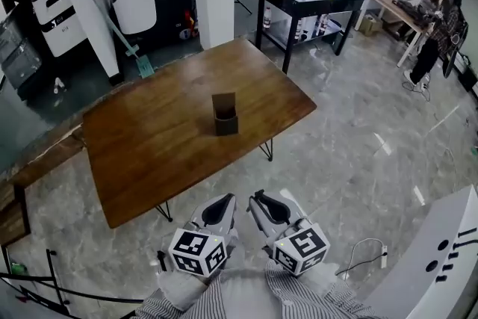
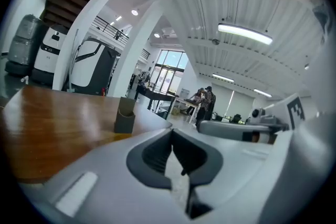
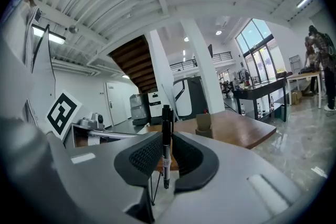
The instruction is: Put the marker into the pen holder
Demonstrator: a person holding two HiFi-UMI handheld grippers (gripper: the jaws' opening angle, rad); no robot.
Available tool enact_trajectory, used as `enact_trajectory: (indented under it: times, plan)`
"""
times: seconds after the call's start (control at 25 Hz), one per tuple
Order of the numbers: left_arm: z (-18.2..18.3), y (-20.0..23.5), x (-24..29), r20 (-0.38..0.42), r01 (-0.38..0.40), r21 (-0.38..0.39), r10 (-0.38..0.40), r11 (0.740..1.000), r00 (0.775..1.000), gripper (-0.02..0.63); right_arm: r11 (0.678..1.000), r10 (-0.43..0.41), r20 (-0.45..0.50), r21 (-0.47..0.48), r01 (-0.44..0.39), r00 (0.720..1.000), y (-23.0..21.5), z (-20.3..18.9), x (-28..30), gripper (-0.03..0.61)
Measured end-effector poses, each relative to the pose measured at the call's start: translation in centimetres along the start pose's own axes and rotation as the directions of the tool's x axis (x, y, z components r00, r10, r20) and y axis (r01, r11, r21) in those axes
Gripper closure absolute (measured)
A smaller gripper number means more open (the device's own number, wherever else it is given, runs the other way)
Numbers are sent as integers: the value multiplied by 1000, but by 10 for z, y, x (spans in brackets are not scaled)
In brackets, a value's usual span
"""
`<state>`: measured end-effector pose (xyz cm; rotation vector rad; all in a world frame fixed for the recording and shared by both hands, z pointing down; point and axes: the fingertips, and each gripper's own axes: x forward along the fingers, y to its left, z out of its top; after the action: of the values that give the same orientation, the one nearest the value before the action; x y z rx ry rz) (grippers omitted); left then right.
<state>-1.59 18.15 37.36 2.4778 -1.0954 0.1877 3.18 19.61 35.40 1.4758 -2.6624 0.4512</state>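
Right gripper view showed its fingers [image 3: 140,157] clamped mid-barrel on the upright black marker [image 3: 166,134], likely light, stiff and slick, while the left gripper [image 2: 172,136] had its fingers together, empty.

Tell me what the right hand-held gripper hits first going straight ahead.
Probably the wooden table, its near edge, before the pen holder, which sits slightly right of the line; depth is unclear.

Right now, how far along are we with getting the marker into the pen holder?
Done: the marker is picked up, clamped upright in the right gripper. In hand: the carry, with both grippers over the floor, short of the table edge. Left to do: reach the pen holder, which stands mid-table with no marker in it, and drop the marker in. The left gripper is shut and empty.
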Motion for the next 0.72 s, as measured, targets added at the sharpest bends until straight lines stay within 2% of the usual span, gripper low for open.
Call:
enact_trajectory:
  times: [0.2, 0.36, 0.72]
  plan:
    - [17, 44, 33, -18, 0, -25, 0, 1000, 1000, 606, 1000, -22, -11, 3, 22, 1000, -23, 15, 50, 525]
    - [20, 61, 52, -29, 2, -43, -4, 999, 1000, 606, 1000, -27, -28, 7, 27, 999, -40, 17, 74, 525]
    - [43, 100, 91, -17, -36, -80, 35, 996, 999, 606, 1000, 25, -52, 6, -24, 998, -70, 32, 131, 525]
